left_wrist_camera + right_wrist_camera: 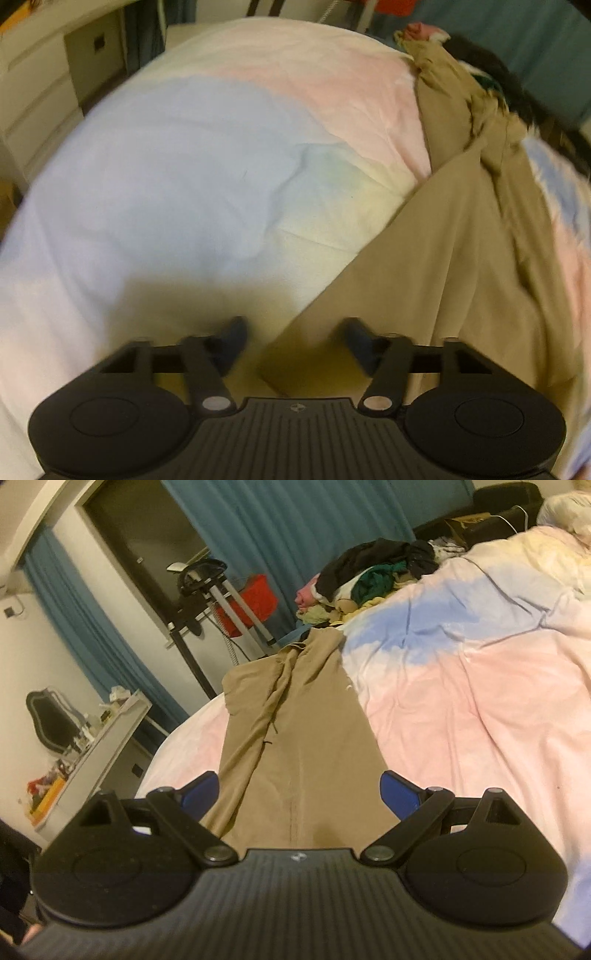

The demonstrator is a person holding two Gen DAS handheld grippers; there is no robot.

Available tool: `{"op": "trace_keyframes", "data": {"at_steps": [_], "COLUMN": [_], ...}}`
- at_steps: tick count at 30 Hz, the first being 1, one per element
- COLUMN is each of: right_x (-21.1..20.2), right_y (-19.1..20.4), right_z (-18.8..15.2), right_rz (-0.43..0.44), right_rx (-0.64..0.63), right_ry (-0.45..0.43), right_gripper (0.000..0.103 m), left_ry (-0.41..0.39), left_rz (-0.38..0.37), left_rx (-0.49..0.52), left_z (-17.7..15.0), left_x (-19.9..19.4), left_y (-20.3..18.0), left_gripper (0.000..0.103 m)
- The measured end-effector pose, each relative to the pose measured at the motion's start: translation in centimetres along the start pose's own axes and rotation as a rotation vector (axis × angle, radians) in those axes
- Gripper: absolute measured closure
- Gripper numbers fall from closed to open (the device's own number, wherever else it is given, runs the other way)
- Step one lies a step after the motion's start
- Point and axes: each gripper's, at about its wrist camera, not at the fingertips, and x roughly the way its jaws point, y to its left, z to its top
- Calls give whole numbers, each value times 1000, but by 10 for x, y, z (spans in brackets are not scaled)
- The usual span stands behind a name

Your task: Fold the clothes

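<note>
A bed under a pink, blue and yellow cover carries tan trousers laid out lengthwise, a heap of clothes beyond them. Both tongs are released: the right tongs straddle the trousers, the left tongs hang over a corner

A bedroom in a home. A wide bed fills most of both views, dressed in a rumpled duvet cover of pale pink, blue and yellow. A heap of loose clothes sits at its far edge. Teal curtains hang behind. Against the wall stand a dressing shelf crowded with small items and an ornate dark-framed mirror. White drawers stand beside the bed.
</note>
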Motion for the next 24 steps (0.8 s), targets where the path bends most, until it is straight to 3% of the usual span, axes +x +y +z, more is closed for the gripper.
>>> {"op": "trace_keyframes", "data": {"at_steps": [1, 2, 3, 5, 13, 16, 19, 23, 24], "right_x": [-1, -3, -4, -6, -8, -5, -1, 9, 12], "right_y": [-2, -4, -6, -10, -24, -30, -38, -51, -55], "right_z": [1, 2, 3, 5, 15, 17, 18, 15, 13], "right_rz": [-3, -5, -8, -14, -26, -36, -28, 27, 44], "right_rx": [9, 15, 21, 31, 70, 80, 93, 118, 128], "right_ry": [-3, -6, -10, -15, -8, 1, 40, 146, 177], "right_gripper": [8, 8, 8, 8, 8, 8, 8, 8, 8], "left_ry": [-5, -17, -48, -109, -361, -357, -295, -115, -77], "left_rz": [4, -3, 0, 6, -127, -213, -263, -374, -407], "left_rx": [20, 41, 72, 134, 501, 559, 583, 513, 483], "left_z": [0, -2, -5, -12, -80, -101, -114, -117, -115], "left_x": [-3, -7, -14, -29, -123, -125, -100, -56, -48], "left_y": [-3, -6, -12, -25, -111, -142, -166, -177, -176], "left_gripper": [76, 93, 97, 99, 100, 100, 100, 96, 91]}}
